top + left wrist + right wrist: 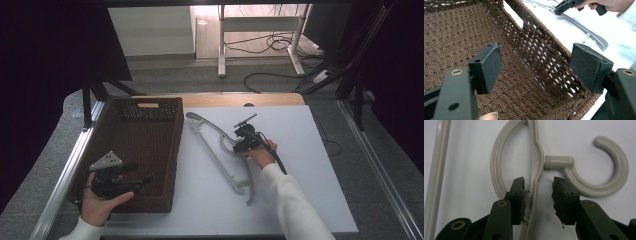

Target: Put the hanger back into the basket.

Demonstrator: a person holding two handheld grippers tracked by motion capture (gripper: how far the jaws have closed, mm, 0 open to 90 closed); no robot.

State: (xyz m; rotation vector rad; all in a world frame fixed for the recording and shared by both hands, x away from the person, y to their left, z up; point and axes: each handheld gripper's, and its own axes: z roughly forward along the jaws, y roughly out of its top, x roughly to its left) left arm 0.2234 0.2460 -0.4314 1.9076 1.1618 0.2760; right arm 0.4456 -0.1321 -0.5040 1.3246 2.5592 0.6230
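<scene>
Between the jaws of the right gripper (pixel 539 200) runs the thin shoulder bar of a pale plastic coat hanger (pixel 534 170), which lies flat on the white counter (pixel 300 150). The jaws are spread: the near pad sits right against the bar, the other stands apart from it, so nothing is pinched yet. Just beyond the jaws the hanger's neck joins its hook (pixel 599 170), which curls off to one side.

Over the brown woven basket (pixel 145 150), beside the hanger, the left gripper (pixel 536 67) hovers with its jaws wide apart and nothing in them; the basket's weave and wall show between them.

The hanger looks light and stiff, though long and thin enough to flex and swing if taken at one end. Its smooth plastic may slip in the pads. The best hold seems to be where the right jaws already stand, on the bar close to the neck, near the balance point.
</scene>
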